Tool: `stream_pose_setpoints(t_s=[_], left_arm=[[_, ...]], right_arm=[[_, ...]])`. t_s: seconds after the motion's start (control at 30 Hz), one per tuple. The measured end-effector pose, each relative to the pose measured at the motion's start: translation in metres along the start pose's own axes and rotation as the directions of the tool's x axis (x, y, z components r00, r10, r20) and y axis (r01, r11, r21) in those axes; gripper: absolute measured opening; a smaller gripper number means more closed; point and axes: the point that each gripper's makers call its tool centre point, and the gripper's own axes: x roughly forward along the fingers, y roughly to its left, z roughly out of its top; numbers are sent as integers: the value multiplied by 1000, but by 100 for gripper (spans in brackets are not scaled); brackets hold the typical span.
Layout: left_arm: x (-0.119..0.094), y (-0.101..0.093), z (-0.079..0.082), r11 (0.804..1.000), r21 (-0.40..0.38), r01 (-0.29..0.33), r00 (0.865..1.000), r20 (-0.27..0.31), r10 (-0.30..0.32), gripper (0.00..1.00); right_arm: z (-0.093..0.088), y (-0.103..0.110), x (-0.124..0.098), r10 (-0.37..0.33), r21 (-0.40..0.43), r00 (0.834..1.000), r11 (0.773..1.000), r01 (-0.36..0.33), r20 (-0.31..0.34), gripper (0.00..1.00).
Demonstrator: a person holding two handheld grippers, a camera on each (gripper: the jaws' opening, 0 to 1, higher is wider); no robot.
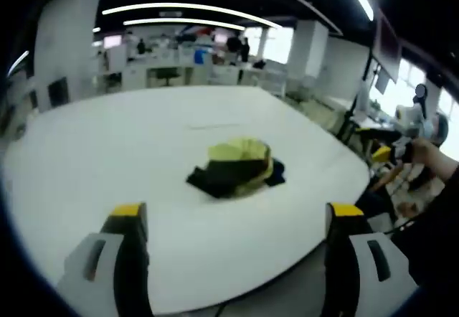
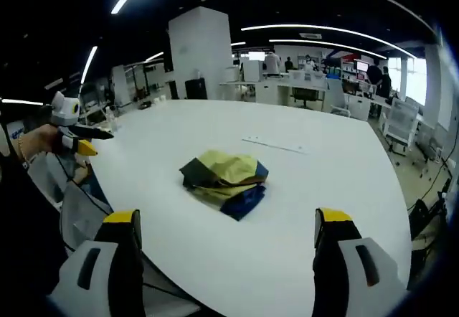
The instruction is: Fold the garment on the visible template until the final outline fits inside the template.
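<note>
Garment: yellow-and-dark garment (image 1: 238,168) bunched mid-counter (image 1: 143,138).
Left gripper (image 1: 237,224): fingers wide apart, holding nothing.
Right gripper (image 2: 228,232): the same.

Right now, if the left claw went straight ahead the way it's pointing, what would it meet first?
Probably the crumpled yellow and dark garment on the white table. It lies between the open jaws' line ahead of the left claw, with bare tabletop before it. Depth is unclear, so the claw could pass above it.

My left gripper (image 1: 234,220) hangs over the near edge of the white desk (image 1: 129,145), fingers (image 1: 130,220) wide apart, holding nothing. A crumpled yellow and dark garment (image 1: 237,168) lies ahead, mid-desk. My right gripper (image 1: 416,116) shows at the far right.
</note>
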Motion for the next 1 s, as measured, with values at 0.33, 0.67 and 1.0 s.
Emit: stream_pose_setpoints(t_s=[0.33, 0.67, 1.0], left_arm=[[6, -3, 3, 1000, 8, 15, 1000, 11, -15, 99], [18, -10, 1, 999, 32, 40, 999, -1, -40, 96], [33, -13, 0, 998, 34, 58, 998, -14, -57, 92]], right_arm=[[5, 8, 6, 61, -11, 998, 998, -60, 27, 100], [1, 11, 17, 90, -24, 996, 996, -90, 7, 100], [-8, -5, 25, 83, -6, 996, 996, -84, -28, 88]])
